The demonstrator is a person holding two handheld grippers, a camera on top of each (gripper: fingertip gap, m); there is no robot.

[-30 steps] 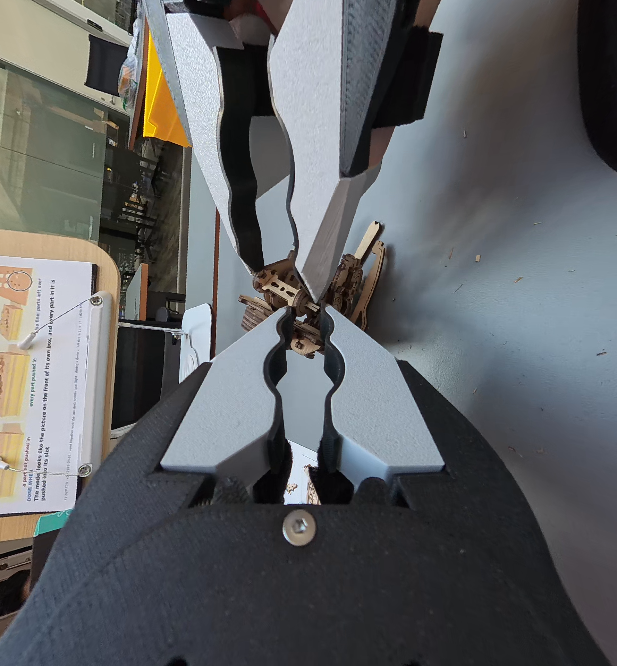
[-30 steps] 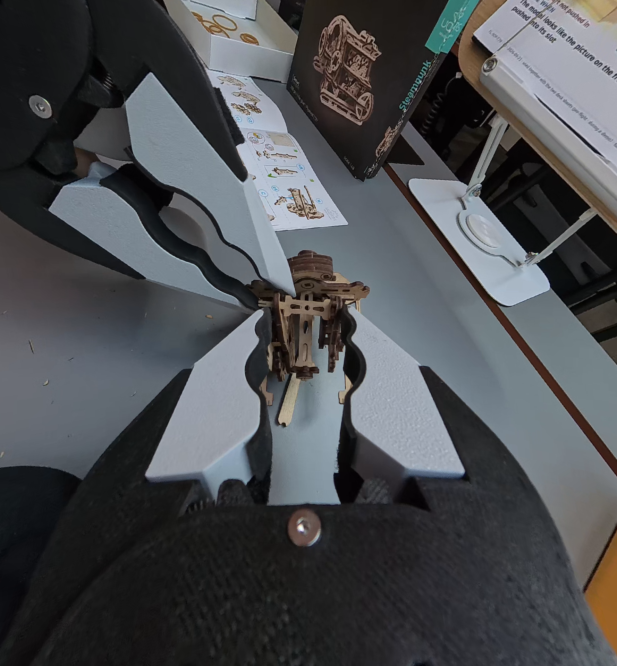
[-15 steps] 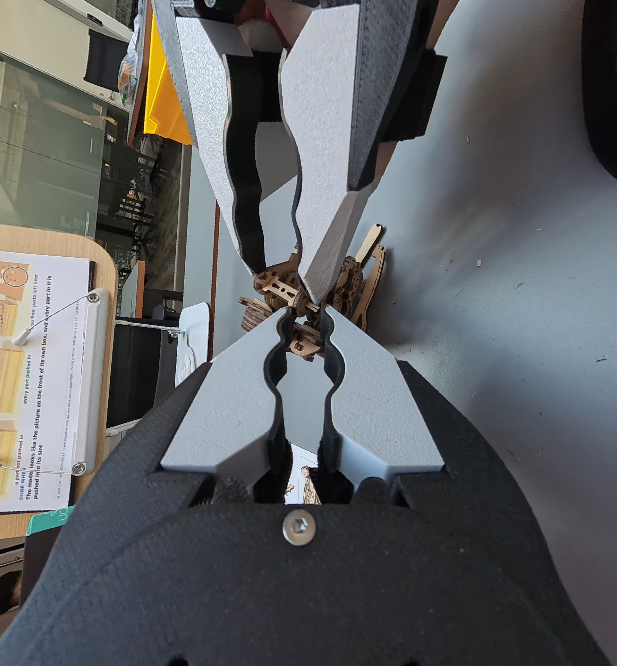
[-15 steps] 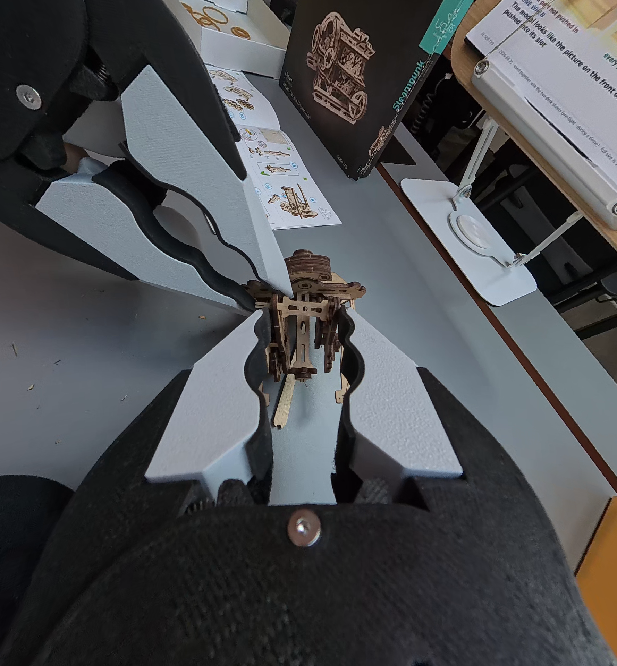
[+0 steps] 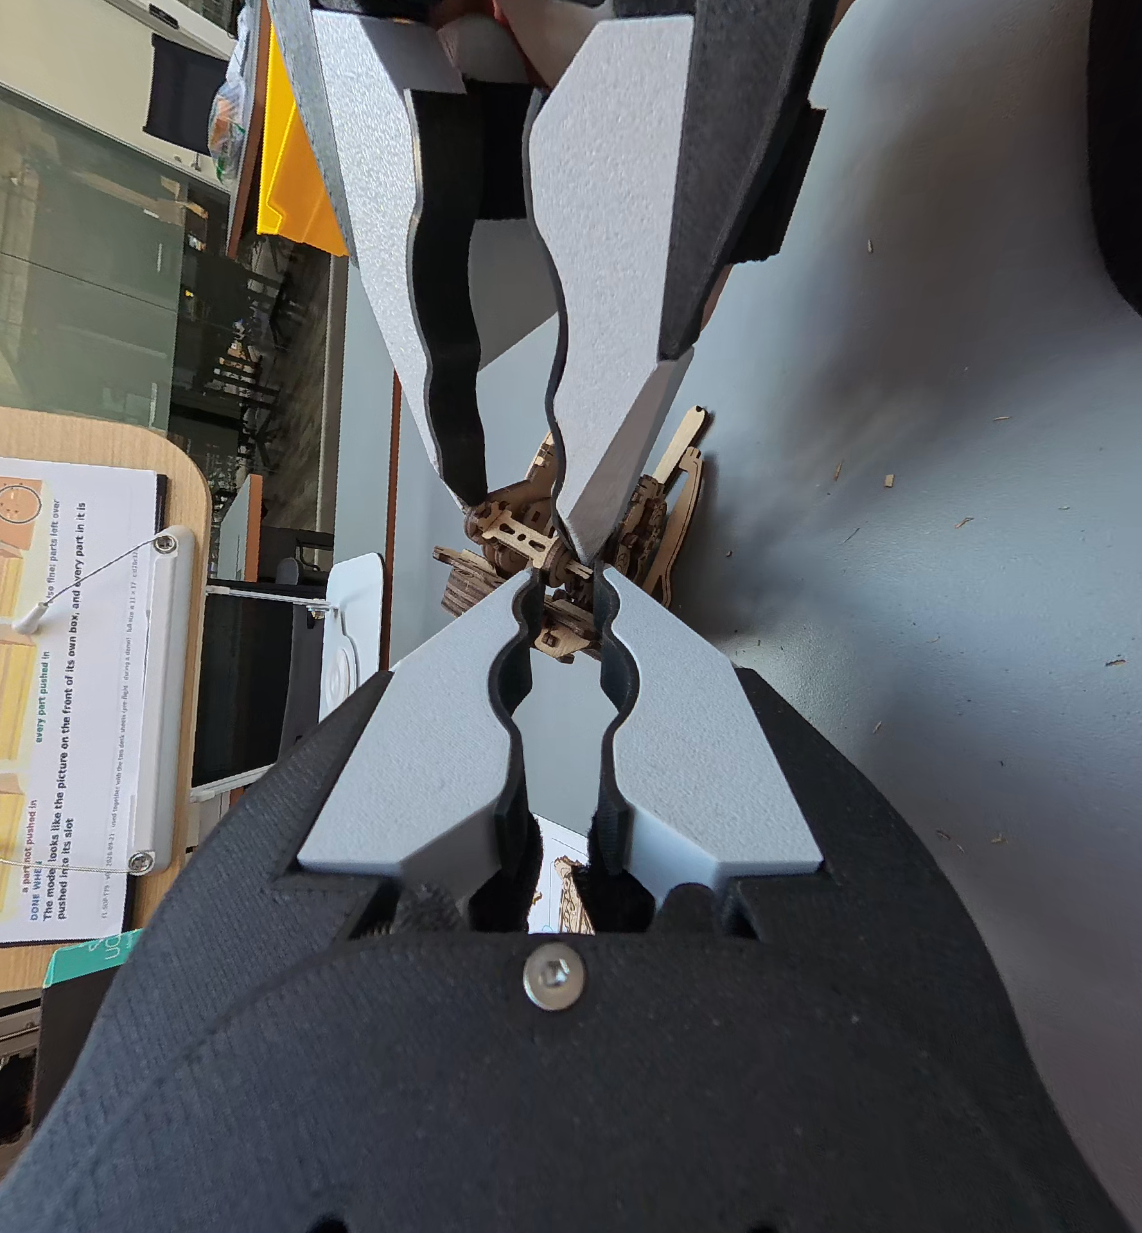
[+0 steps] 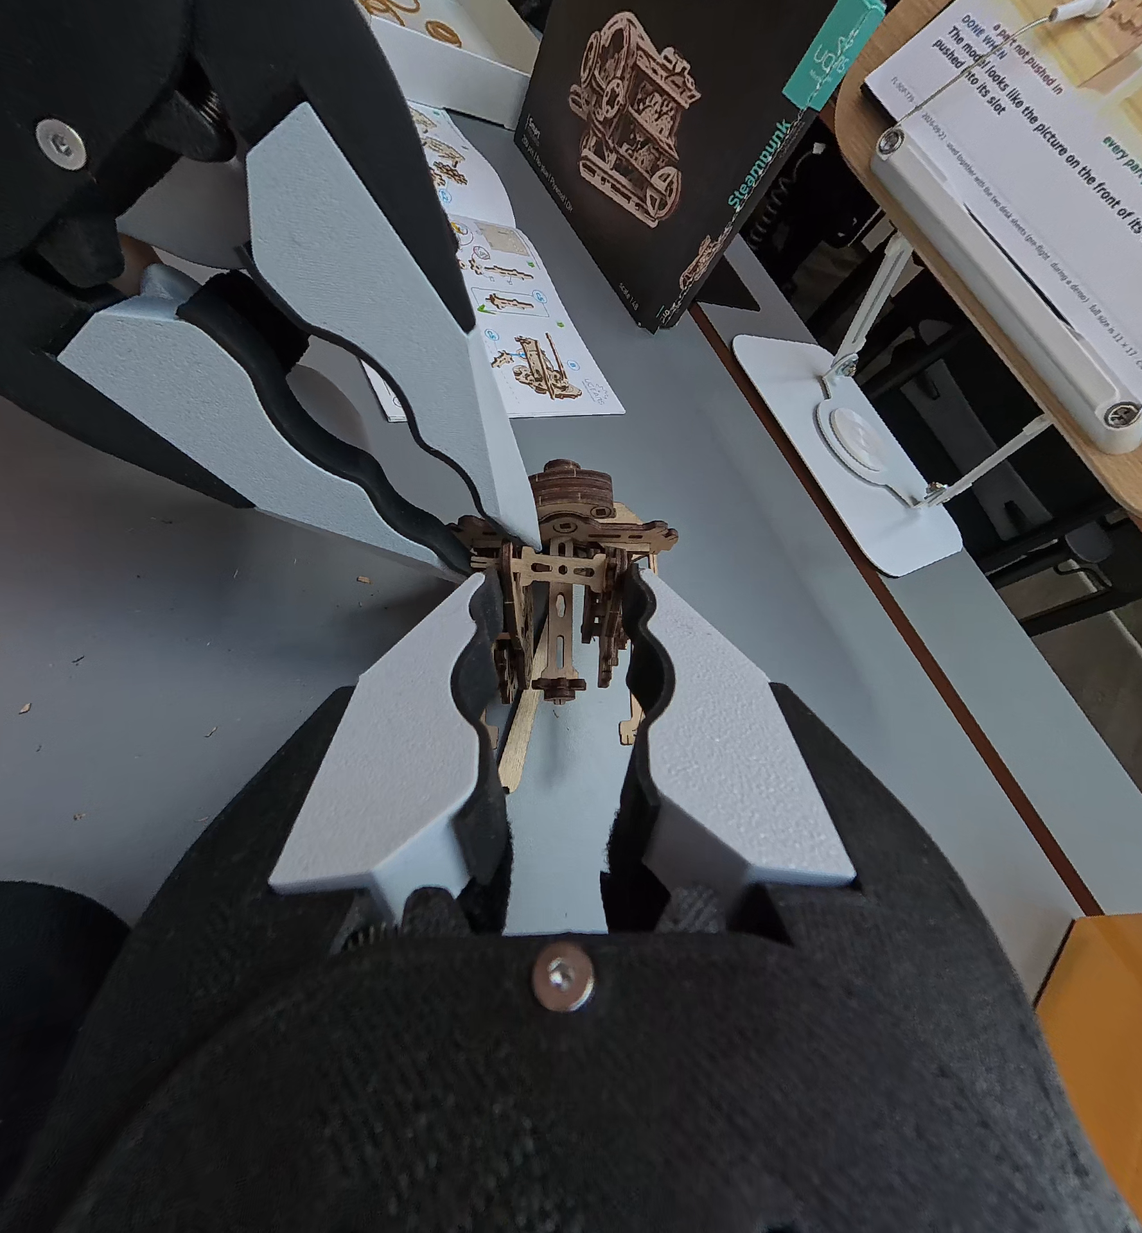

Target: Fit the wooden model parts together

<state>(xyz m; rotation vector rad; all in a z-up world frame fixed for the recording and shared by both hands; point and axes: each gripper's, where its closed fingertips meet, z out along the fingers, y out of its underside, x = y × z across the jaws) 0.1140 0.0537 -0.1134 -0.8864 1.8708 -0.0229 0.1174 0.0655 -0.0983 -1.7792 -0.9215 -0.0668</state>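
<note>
Model [image 6: 558,587] unmoved; both wavy-padded tongs clamp lattice plywood

My two sets of jaws crowd the wooden model [image 6: 558,600]. Behind it, the booklet [image 6: 528,320], black box [image 6: 648,153] and white stand base [image 6: 842,460] block; left worktop [image 6: 154,667] lies open.

Left tongs [image 5: 565,577] and right tongs [image 6: 558,584], both clamped, meet tip to tip.
</note>
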